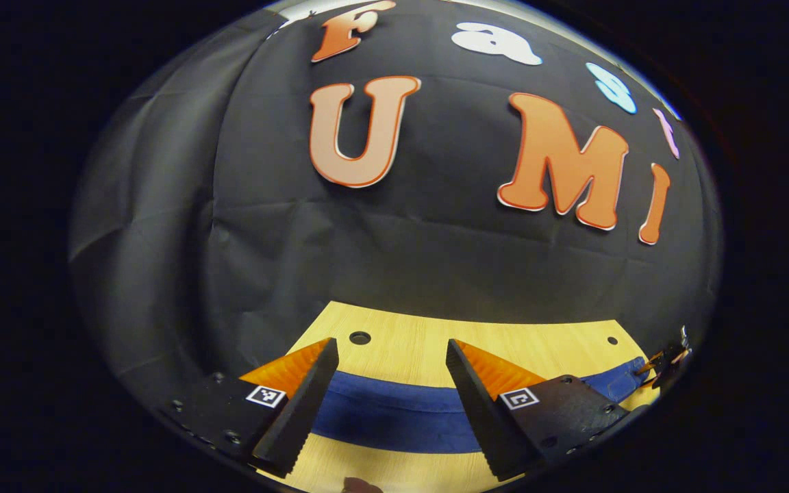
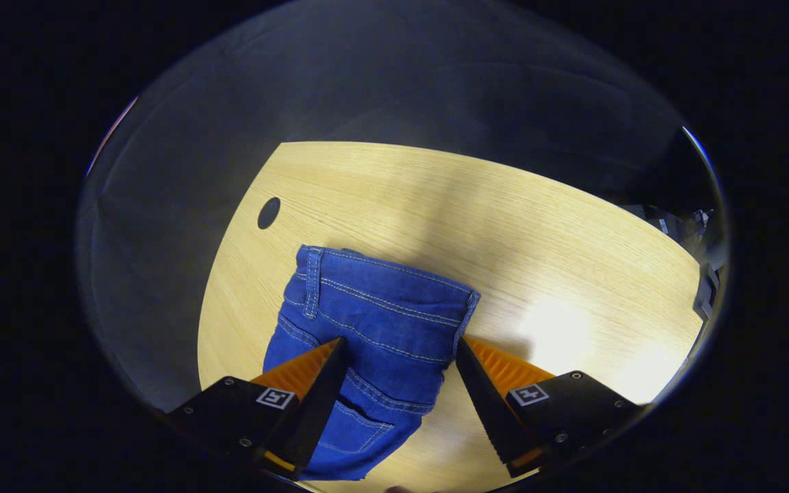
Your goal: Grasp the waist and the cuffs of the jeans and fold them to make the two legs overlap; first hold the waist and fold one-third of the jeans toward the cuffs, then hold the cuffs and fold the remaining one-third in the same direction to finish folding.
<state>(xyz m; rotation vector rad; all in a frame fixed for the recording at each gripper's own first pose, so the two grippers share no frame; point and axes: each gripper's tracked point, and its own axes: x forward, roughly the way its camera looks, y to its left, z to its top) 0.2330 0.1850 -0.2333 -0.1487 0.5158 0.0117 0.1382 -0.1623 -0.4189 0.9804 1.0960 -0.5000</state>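
Observation:
Blue jeans (image 1: 394, 414) lie flat on the wooden table (image 1: 401, 342), seen in the left gripper view as a long band running left to right. My left gripper (image 1: 391, 342) hovers open over that band, nothing between its fingers. The right gripper view has the waist end of the jeans (image 2: 381, 308), with belt loop, stitching and a back pocket, lying on the table (image 2: 504, 226). My right gripper (image 2: 401, 340) is open just above the fabric below the waistband, its fingers straddling the width. The other gripper (image 1: 668, 359) peeks in far right by the end of the jeans.
Black cloth walls close off the table's far side. The tabletop has round holes (image 1: 359, 337) (image 1: 612, 340) (image 2: 268, 213). Dark equipment (image 2: 668, 222) sits past the table's right edge. Bare wood stretches beyond and right of the waistband.

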